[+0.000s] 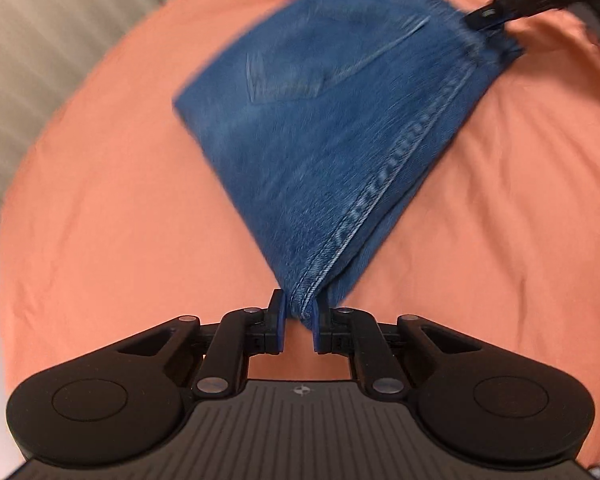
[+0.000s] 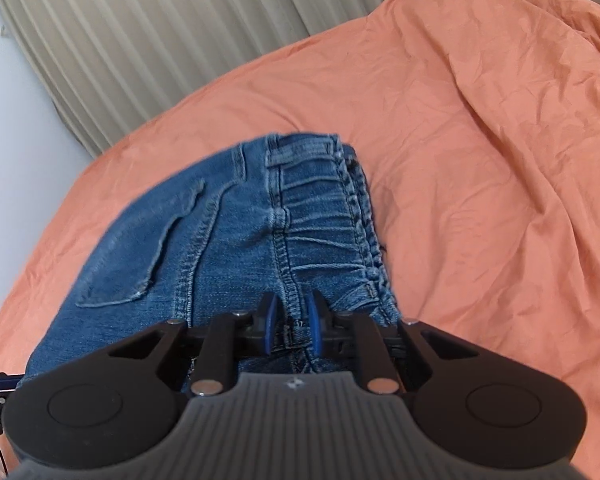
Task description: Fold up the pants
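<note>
We have the jeans [image 1: 320,128] on the orange sheet [image 1: 100,220] of the bed. They look folded already, into a short, thick bundle. Our left gripper [image 1: 299,322] pinches one corner of the jeans, right on the thick seam. Our right gripper [image 2: 291,320] pinches the waist end, with the back seam between its blue pads [image 2: 311,320]. Both are closed tight on the cloth.

We think the step now is to lift or pull the bundle and lay it flat and neat. To do it well, we should move both hands together. If one hand goes faster, the layers may slide apart. We should keep the cloth gently tight between the two grips, not stretched hard. The picture from the left hand is blurry, so slow is better.

There is lots of open sheet on every side of the jeans. The bed's edge lies beyond the jeans in both views, with the curtain [image 2: 160,40] and the wall [image 2: 20,140] behind it. To the right, the sheet is bunched into a hump [image 2: 540,80]. We should stay on the flat part, away from that hump and the edge.
</note>
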The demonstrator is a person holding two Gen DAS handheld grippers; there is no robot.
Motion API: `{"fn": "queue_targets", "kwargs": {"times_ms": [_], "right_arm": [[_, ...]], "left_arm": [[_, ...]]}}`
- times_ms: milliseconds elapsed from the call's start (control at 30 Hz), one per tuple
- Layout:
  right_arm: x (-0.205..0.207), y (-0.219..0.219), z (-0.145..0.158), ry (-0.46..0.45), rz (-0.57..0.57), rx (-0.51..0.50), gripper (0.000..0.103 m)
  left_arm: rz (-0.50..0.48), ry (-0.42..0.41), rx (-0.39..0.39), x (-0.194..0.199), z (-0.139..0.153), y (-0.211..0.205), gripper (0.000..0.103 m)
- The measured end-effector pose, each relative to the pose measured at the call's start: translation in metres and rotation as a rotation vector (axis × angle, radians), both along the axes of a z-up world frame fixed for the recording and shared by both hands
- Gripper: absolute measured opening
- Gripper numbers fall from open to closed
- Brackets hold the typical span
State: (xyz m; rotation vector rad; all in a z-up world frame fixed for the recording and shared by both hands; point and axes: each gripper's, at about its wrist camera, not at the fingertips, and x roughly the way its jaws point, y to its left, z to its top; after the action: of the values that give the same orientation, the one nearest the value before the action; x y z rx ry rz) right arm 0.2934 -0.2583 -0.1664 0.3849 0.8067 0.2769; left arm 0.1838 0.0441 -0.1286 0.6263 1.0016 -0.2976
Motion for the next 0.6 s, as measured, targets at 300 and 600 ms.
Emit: {"fn": "queue_targets", "kwargs": {"times_ms": [300,600], "right_arm": [[0.000,0.005,-0.005,-0.007,-0.003,-0.042,0.008],[-0.041,-0.032,0.026,-0.054,-0.147,0.157,0.068]], "left_arm": [[0.154,0.052,-0.105,-0.004,-0.002,0.032,0.003],[0.277,-0.035,-0.462,-0.005,0.051,0.044,0.041]]}}
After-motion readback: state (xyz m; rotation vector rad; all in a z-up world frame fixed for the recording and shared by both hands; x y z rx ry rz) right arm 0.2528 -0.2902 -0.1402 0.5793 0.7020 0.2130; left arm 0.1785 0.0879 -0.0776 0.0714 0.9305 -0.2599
